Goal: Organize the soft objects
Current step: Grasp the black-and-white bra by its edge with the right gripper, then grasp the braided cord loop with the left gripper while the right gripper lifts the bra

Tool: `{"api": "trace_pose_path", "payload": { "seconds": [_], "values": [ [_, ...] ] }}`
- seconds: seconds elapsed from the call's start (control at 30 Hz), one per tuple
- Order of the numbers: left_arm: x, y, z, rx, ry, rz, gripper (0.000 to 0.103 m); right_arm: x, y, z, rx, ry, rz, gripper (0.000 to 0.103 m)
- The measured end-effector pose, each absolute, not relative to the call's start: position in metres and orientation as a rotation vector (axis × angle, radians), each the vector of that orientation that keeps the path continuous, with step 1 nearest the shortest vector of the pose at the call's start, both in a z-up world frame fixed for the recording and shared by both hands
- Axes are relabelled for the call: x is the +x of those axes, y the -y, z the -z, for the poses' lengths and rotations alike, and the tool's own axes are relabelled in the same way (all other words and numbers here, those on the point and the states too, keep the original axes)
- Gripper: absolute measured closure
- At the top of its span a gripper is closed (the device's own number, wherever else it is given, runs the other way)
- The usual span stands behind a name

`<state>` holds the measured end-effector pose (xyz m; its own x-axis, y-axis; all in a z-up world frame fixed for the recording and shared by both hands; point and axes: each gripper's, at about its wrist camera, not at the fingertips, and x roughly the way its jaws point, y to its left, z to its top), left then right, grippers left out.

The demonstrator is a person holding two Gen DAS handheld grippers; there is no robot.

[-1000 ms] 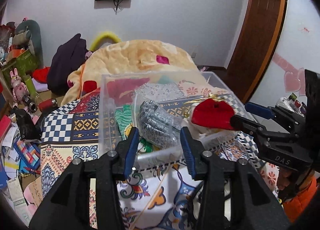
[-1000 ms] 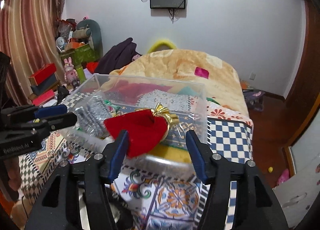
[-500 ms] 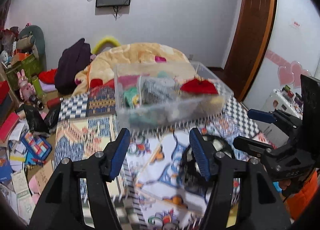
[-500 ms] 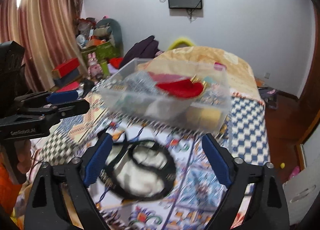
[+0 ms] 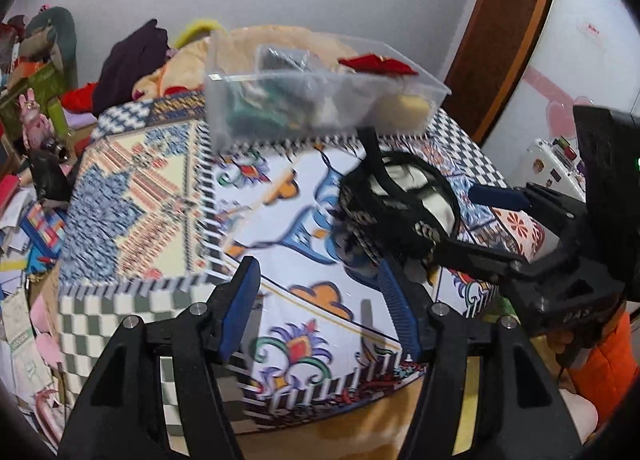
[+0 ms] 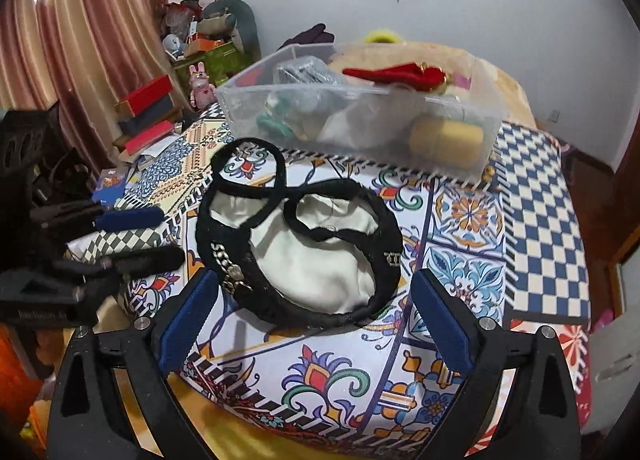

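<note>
A black fabric bag with a cream lining and looped black straps [image 6: 308, 256] lies open on the colourful patterned tablecloth [image 6: 472, 260], just in front of the clear plastic bin [image 6: 360, 116] holding a red velvet pouch [image 6: 396, 74]. The left gripper [image 5: 320, 300] and right gripper [image 6: 312, 316] both hover with jaws spread wide, holding nothing

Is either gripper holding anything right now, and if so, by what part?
Nothing is held. The left gripper and right gripper are both open and empty, short of the black-rimmed fabric bag with cream lining, which lies on the patterned cloth.
</note>
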<state>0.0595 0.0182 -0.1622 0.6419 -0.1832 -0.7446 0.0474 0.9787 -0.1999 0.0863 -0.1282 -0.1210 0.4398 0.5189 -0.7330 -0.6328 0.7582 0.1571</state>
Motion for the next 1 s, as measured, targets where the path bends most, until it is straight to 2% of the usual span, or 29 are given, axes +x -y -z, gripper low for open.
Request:
{"api": "trace_pose_path", "payload": {
  "seconds": [0.13,0.27,0.47,0.7,0.83,0.87,1.0],
  "values": [
    [0.067,-0.008,0.172,-0.183,-0.895,0.158,0.042,0.091,0.132,0.127,-0.127,-0.875,-0.707,0.008],
    [0.076,0.000,0.177,-0.177,-0.896,0.156,0.046,0.094,0.132,0.134,-0.120,-0.906,-0.714,0.026],
    [0.089,0.002,0.179,-0.160,-0.884,0.141,0.063,0.087,0.133,0.133,-0.138,-0.879,-0.707,0.041],
    [0.099,-0.004,0.180,-0.153,-0.863,0.100,0.072,0.090,0.141,0.131,-0.131,-0.877,-0.701,0.065],
    [0.102,-0.012,0.180,-0.153,-0.860,0.078,0.075,0.094,0.154,0.128,-0.123,-0.875,-0.670,0.071],
    [0.102,-0.014,0.180,-0.153,-0.859,0.074,0.075,0.094,0.155,0.129,-0.129,-0.875,-0.656,0.077],
    [0.101,-0.024,0.178,-0.159,-0.863,0.066,0.076,0.101,0.169,0.129,-0.120,-0.889,-0.615,0.077]
  ]
}}
